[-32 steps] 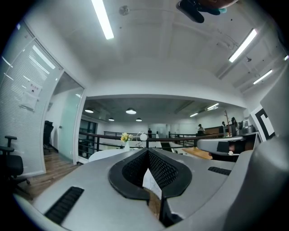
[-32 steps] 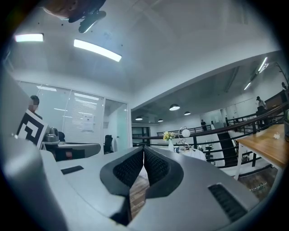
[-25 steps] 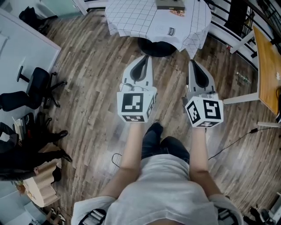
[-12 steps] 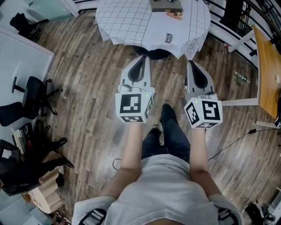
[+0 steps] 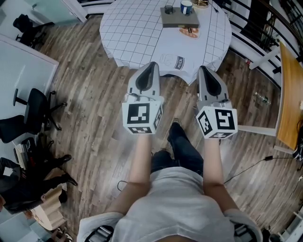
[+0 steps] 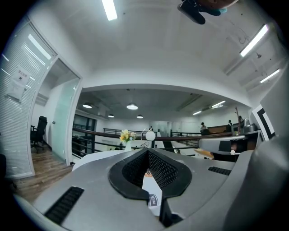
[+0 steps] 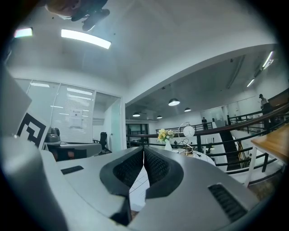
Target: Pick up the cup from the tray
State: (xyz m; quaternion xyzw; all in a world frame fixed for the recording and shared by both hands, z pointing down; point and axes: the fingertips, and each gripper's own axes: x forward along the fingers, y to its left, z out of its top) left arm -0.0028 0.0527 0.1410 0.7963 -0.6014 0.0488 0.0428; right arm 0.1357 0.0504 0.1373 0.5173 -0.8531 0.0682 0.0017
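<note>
A round table (image 5: 137,33) with a white checked cloth stands at the top of the head view. On it lies a grey tray (image 5: 180,21). A blue cup (image 5: 186,6) stands at the tray's far edge, with a small dark cup (image 5: 168,9) beside it. My left gripper (image 5: 152,64) and right gripper (image 5: 203,69) are held side by side over the wooden floor, just short of the table's near edge, both pointing at it. Both are shut with nothing held. In the left gripper view the jaws (image 6: 148,152) meet; in the right gripper view (image 7: 143,150) they also touch.
Black office chairs (image 5: 33,108) stand at the left by a white partition. A wooden table (image 5: 289,94) and black railings are at the right. A cable (image 5: 255,153) lies on the floor. A vase of yellow flowers (image 6: 127,137) shows on the table.
The person has stepped toward the round table, which has slid down into view with the tray and cups now visible. Both grippers stayed shut and side by side.
</note>
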